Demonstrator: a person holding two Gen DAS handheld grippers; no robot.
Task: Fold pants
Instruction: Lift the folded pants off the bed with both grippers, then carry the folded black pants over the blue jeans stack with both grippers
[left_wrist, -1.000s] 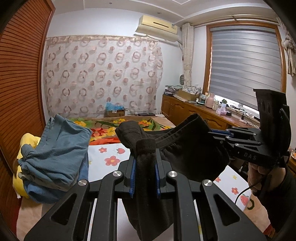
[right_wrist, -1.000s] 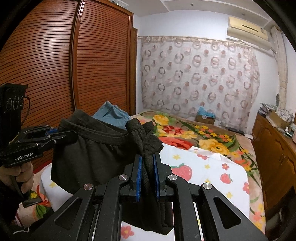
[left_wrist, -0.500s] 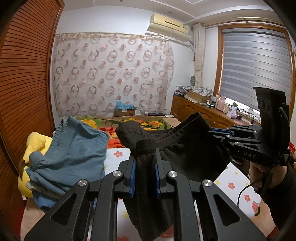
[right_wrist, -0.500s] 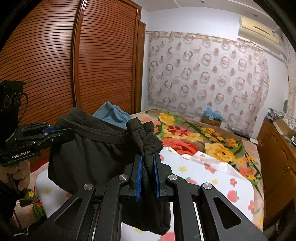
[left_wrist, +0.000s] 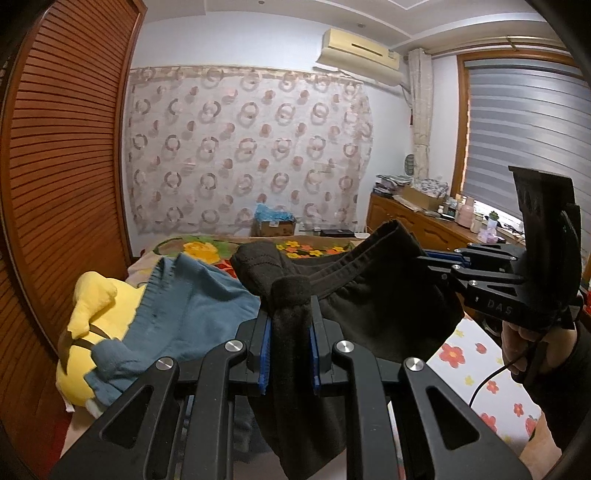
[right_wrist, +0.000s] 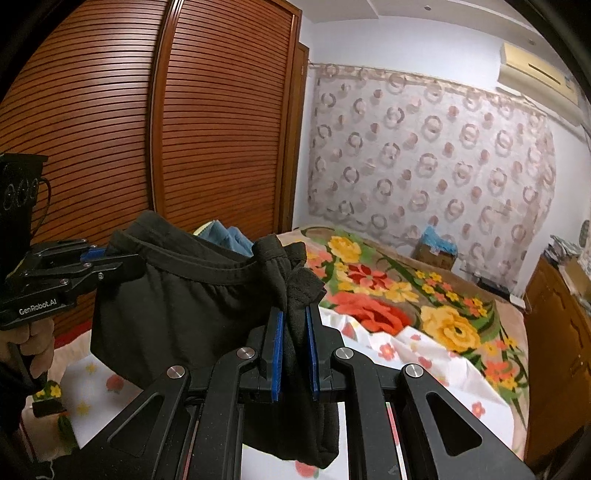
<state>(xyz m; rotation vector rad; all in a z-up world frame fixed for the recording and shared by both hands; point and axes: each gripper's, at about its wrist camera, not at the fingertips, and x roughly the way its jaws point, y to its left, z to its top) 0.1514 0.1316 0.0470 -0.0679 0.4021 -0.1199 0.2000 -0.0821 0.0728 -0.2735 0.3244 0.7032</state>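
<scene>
- Right now I am holding the black pants (left_wrist: 373, 295) up in the air between my two grippers, above the bed (right_wrist: 424, 354), with the waistband stretched from one to the other.
- My left gripper (left_wrist: 288, 332) is pinching a bunched wad of the dark cloth between its blue pads, and the rest is hanging down below it.
- My right gripper (right_wrist: 295, 343) is doing the same at the other end, pressed tight on a thick gather of cloth.
- To do this step well, I judge I should be keeping both ends level and the band taut, so the cloth hangs flat and lands without twists.
- Beyond my left gripper, a blue garment (left_wrist: 184, 317) is lying over a yellow plush toy (left_wrist: 92, 306).
- Far ahead of both grippers, a cardboard box (left_wrist: 273, 227) is standing by the curtain (left_wrist: 243, 155) with something blue bulging out of it; what it is I cannot tell.
</scene>
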